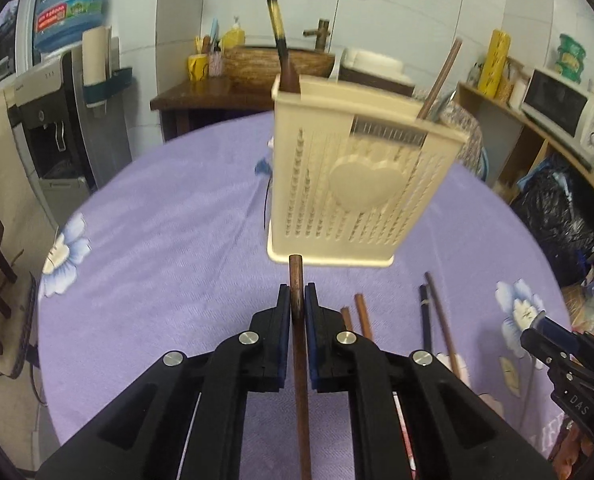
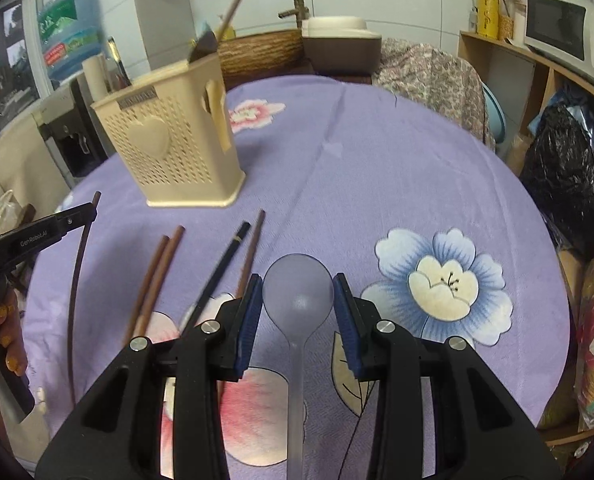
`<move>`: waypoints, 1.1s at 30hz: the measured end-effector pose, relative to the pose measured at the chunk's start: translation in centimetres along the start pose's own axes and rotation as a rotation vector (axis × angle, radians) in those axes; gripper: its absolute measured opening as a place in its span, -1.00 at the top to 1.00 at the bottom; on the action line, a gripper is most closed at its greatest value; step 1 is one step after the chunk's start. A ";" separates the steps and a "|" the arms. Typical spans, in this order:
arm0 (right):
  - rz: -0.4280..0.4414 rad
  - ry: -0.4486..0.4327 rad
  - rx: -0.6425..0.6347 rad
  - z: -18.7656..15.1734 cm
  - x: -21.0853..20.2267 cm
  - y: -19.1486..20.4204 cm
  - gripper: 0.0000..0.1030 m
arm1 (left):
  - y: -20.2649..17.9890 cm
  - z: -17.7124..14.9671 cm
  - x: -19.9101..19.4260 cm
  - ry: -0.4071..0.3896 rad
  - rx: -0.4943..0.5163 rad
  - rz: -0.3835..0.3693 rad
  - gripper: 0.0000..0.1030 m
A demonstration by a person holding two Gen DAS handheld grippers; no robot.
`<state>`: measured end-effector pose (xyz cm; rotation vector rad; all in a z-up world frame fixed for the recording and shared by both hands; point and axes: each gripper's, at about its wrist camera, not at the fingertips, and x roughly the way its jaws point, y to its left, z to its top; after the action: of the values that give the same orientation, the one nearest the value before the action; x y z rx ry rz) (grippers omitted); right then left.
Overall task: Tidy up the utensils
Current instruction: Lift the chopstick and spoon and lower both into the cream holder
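A cream perforated utensil holder (image 1: 357, 184) with a heart on its front stands on the purple tablecloth, holding a dark-handled utensil (image 1: 283, 60) and a brown chopstick (image 1: 441, 78). It also shows in the right wrist view (image 2: 173, 148). My left gripper (image 1: 297, 300) is shut on a brown chopstick (image 1: 299, 360), just in front of the holder's base. My right gripper (image 2: 298, 292) is open around the bowl of a translucent spoon (image 2: 298, 292) that lies on the cloth. Several loose chopsticks (image 2: 157, 280) and a black one (image 2: 221, 272) lie left of the spoon.
The round table (image 2: 397, 160) has a purple flowered cloth. A water dispenser (image 1: 53, 132) stands at the left, a wooden sink counter (image 1: 257, 68) behind, shelves with a microwave (image 1: 569, 112) at the right, and a black bag (image 1: 553, 208) beside the table.
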<state>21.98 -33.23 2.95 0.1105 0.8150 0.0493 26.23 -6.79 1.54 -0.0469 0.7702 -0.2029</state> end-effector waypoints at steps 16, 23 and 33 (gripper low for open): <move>0.113 -0.063 -0.022 4.0 -4.4 0.4 0.29 | 0.5 2.7 -6.7 -0.165 0.042 -0.037 0.84; 0.112 -0.063 -0.020 4.5 -4.2 0.3 0.29 | 0.7 3.1 -7.2 -0.176 0.035 -0.049 0.84; 0.125 -0.079 -0.043 4.6 -3.9 0.8 0.29 | 1.3 3.6 -7.7 -0.195 0.017 -0.064 0.84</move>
<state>22.66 -33.13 8.94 0.1216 0.7274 0.1795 23.62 -4.11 9.26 -0.0745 0.5727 -0.2617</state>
